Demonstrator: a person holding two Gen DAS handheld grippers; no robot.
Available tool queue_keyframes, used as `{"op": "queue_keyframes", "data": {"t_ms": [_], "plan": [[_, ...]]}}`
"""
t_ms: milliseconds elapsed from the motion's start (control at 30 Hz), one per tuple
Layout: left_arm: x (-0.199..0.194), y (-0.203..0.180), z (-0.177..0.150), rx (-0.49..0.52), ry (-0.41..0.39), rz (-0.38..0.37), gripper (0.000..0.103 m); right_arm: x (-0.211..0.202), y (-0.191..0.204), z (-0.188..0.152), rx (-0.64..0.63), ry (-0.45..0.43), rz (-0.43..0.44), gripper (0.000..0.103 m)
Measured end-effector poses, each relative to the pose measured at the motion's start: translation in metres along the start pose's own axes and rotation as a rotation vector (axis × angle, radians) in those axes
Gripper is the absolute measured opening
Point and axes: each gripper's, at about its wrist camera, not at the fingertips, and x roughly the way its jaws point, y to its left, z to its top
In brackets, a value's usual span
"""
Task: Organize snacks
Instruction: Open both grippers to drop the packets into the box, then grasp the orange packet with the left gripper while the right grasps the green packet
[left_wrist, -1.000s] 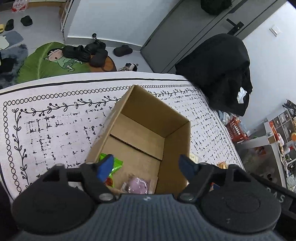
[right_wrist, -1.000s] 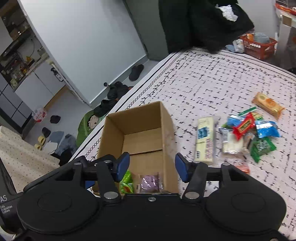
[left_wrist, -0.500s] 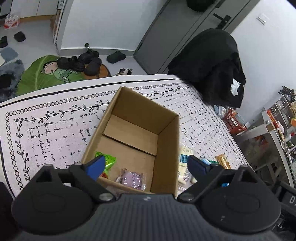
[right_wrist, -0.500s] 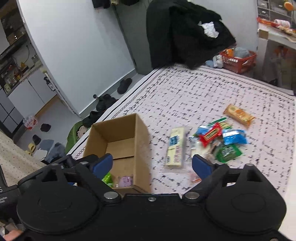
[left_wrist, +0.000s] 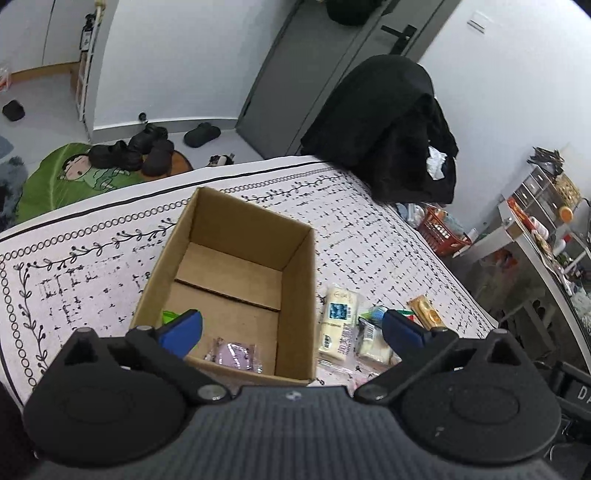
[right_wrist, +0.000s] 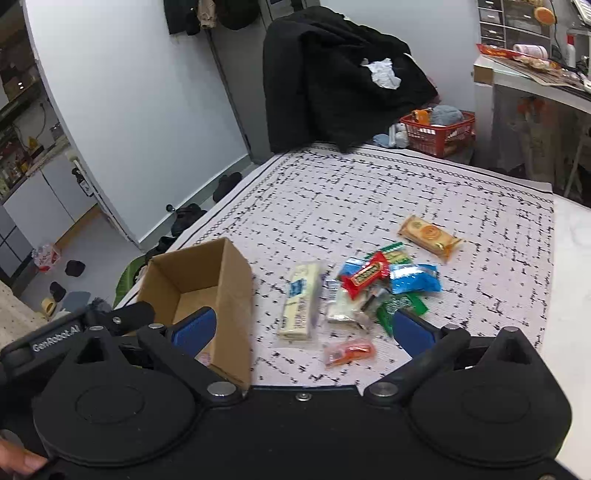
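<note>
We see an open cardboard box (left_wrist: 236, 280) holding a purple packet (left_wrist: 233, 353) and a green one (left_wrist: 170, 316); beside the box lies a loose heap of snacks (right_wrist: 373, 291).

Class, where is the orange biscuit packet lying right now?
In the right wrist view, the orange biscuit packet lies on the patterned cloth, apart at the far right of the snack pile.

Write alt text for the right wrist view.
The right gripper hangs open and empty over a patterned tablecloth. A pile of wrapped snacks lies beside an open cardboard box.
</note>
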Motion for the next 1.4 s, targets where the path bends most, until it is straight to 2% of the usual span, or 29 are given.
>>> {"op": "queue_keyframes", "data": {"t_ms": [167, 700, 900, 1133, 1233, 1400], "plan": [[-0.001, -0.009, -0.004, 0.04, -0.013, 0.004, 0.103, 0.002, -0.016, -0.004, 0.013, 0.0, -0.012, 0.103], [0.015, -0.047, -0.028, 0.179, 0.043, -0.023, 0.103, 0.021, -0.062, -0.024, 0.069, 0.052, -0.006, 0.103], [0.022, -0.056, -0.036, 0.198, 0.054, -0.026, 0.103, 0.03, -0.075, -0.026, 0.107, 0.052, -0.007, 0.102], [0.031, -0.067, -0.043, 0.221, 0.05, -0.016, 0.103, 0.046, -0.09, -0.027, 0.178, 0.062, 0.018, 0.095], [0.036, -0.069, -0.044, 0.223, 0.043, -0.016, 0.102, 0.052, -0.096, -0.028, 0.205, 0.062, 0.038, 0.089], [0.053, -0.078, -0.048, 0.224, 0.043, -0.022, 0.097, 0.064, -0.113, -0.029, 0.293, 0.066, 0.069, 0.08]]}}
